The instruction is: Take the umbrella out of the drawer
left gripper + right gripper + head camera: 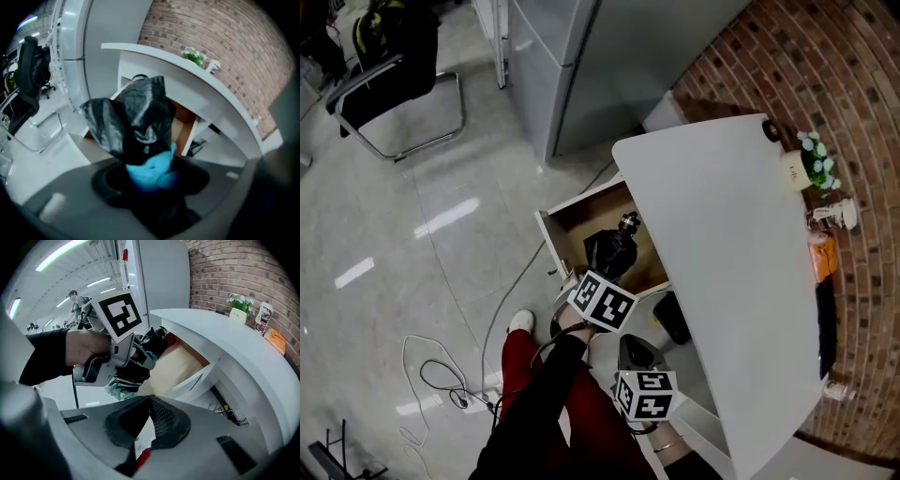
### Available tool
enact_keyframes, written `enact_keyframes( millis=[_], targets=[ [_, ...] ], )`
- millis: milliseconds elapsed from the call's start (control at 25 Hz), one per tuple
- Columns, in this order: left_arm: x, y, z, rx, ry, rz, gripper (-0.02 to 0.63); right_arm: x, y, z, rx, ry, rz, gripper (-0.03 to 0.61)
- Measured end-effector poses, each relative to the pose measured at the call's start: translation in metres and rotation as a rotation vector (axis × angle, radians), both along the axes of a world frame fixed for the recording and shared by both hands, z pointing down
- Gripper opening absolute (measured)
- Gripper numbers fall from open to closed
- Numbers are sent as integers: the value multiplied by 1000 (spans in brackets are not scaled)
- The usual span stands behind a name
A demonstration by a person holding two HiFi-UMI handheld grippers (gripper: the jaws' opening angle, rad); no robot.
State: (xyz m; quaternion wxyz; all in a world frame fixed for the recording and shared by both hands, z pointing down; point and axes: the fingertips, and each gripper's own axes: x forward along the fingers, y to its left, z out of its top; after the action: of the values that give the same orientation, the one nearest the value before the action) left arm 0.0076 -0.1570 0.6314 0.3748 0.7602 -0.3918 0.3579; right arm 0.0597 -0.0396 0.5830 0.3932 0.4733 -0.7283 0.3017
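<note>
The black folded umbrella (612, 247) stands up out of the open wooden drawer (572, 214) under the white desk (722, 262). My left gripper (611, 272) is shut on its lower end. In the left gripper view the black umbrella (140, 119), with a teal patch, fills the space between the jaws of the left gripper (147, 171), above the drawer (186, 127). My right gripper (637, 354) hangs nearer to me, in front of the drawer. In its own view the right gripper (150, 399) has its jaws together with nothing between them, and the left gripper (140, 355) holds the umbrella (129, 376).
A tall grey cabinet (581, 66) stands beyond the drawer. A black chair (389, 89) is at the far left. Cables (441, 375) lie on the shiny floor. A small plant (816, 161) and other items line the desk's brick-wall side. A dark object (672, 319) sits under the desk.
</note>
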Motion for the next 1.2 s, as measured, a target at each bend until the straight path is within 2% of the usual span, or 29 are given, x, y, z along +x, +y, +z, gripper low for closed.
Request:
enact_keyframes(
  millis=[240, 480, 800, 1200],
  targets=[
    [-22, 25, -18, 21, 7, -35, 241, 1, 0, -13, 20, -6, -5, 2],
    [-38, 34, -54, 111, 24, -55, 241, -7, -6, -24, 47, -36, -6, 2],
    [-48, 48, -104, 188, 58, -80, 241, -12, -9, -54, 99, -74, -25, 2],
    [-55, 66, -163, 302, 57, -93, 241, -5, -20, -104, 194, -132, -43, 2]
  ],
)
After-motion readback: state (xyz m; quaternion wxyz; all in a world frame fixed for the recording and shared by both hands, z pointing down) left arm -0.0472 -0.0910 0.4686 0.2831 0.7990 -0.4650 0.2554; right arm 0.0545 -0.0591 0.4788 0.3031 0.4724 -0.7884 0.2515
